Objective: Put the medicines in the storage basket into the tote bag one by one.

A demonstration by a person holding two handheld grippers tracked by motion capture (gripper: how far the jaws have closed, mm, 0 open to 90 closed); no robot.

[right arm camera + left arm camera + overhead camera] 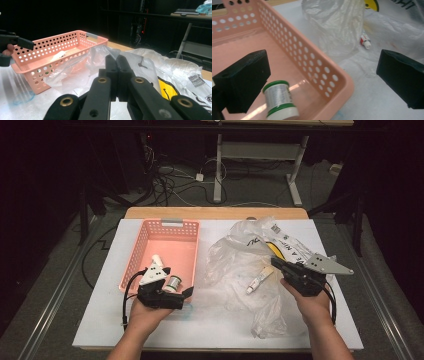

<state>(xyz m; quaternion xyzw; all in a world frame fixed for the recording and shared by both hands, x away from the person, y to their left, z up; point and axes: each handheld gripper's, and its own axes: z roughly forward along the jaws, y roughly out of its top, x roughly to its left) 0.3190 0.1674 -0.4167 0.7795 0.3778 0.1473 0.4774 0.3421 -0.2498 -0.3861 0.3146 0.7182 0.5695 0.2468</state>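
Observation:
A pink perforated basket (pixel 150 242) stands on the left half of the table. Inside it lie a green-rimmed spool of silver wire (pixel 279 100) at the near right corner and a small white object (pixel 58 55) farther in. My left gripper (pixel 181 289) hovers open at that corner; in the left gripper view (pixel 324 60) one jaw is over the basket beside the spool, the other outside over the table. My right gripper (pixel 276 263) is shut on nothing, just above a crumpled clear plastic bag (pixel 235 265). A small white tube (pixel 257 282) lies on the bag, left of the right gripper.
The table top is a white sheet (pixel 100 320) on a wooden board. A printed bag with a yellow patch (pixel 166 91) lies under the right gripper. Beyond the table are a dark floor with cables (pixel 170 182) and a desk frame (pixel 260 155).

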